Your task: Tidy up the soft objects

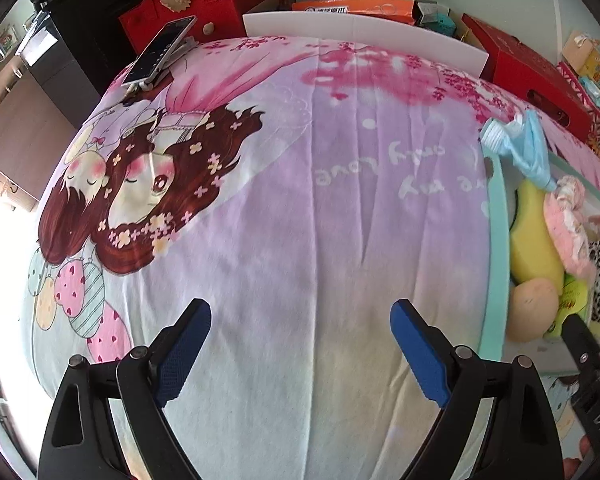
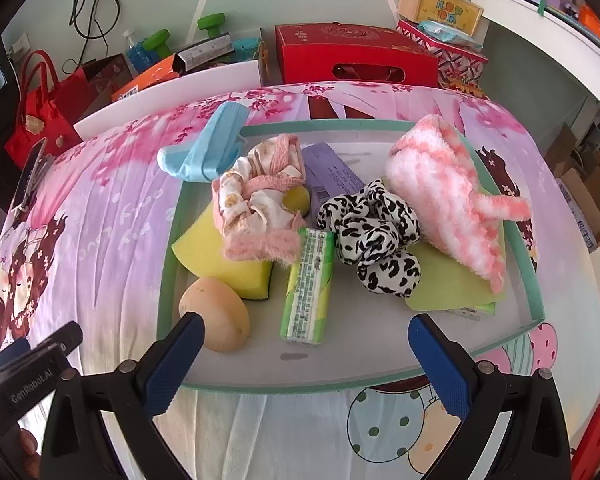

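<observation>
A teal-rimmed tray (image 2: 536,280) on the cartoon bedsheet (image 1: 300,220) holds soft things: a yellow sponge (image 2: 208,248), a pink scrunchie (image 2: 256,196), a leopard-print scrunchie (image 2: 372,236), a fluffy pink-white cloth (image 2: 448,192), a green tissue pack (image 2: 308,284), a beige puff (image 2: 216,312) and a purple packet (image 2: 332,172). A blue face mask (image 2: 204,152) hangs over the tray's far left rim. My right gripper (image 2: 304,364) is open and empty at the tray's near edge. My left gripper (image 1: 300,352) is open and empty over bare sheet, left of the tray (image 1: 494,240).
A phone on a stand (image 1: 160,50) sits at the sheet's far left. Red bags (image 1: 188,4), an orange box (image 1: 356,8), a red gift box (image 2: 356,56) and a white foam board (image 1: 360,32) line the far side. A white shelf (image 2: 540,32) stands at right.
</observation>
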`<state>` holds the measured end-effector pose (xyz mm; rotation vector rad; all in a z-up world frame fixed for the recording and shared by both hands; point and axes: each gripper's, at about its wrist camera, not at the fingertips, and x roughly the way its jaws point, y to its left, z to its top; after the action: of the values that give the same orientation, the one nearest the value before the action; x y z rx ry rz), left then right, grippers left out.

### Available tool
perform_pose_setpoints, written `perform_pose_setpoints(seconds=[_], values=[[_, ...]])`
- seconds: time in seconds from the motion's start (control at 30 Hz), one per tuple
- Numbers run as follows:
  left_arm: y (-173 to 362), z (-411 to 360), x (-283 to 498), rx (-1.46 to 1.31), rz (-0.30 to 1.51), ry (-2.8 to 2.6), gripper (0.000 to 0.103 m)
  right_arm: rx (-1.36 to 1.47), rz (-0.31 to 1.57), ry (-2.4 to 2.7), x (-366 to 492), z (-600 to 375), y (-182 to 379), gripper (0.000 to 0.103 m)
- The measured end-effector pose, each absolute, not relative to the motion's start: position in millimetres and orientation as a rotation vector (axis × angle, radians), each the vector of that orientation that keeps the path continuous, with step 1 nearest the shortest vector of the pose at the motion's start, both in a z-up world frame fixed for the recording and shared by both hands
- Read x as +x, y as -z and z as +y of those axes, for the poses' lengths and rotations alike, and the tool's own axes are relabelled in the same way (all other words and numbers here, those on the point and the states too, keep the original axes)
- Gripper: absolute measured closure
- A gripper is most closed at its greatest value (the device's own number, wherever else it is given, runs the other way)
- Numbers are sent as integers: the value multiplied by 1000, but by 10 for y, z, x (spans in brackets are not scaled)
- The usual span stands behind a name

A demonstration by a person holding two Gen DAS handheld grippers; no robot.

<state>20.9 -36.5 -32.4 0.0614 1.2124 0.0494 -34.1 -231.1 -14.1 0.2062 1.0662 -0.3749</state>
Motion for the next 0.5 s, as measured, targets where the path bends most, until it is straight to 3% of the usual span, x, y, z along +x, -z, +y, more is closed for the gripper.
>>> perform_pose_setpoints(seconds=[0.5], values=[[387,-369,102,101,1240,-50,11,191,1093,367,-453,-2238,217,0]])
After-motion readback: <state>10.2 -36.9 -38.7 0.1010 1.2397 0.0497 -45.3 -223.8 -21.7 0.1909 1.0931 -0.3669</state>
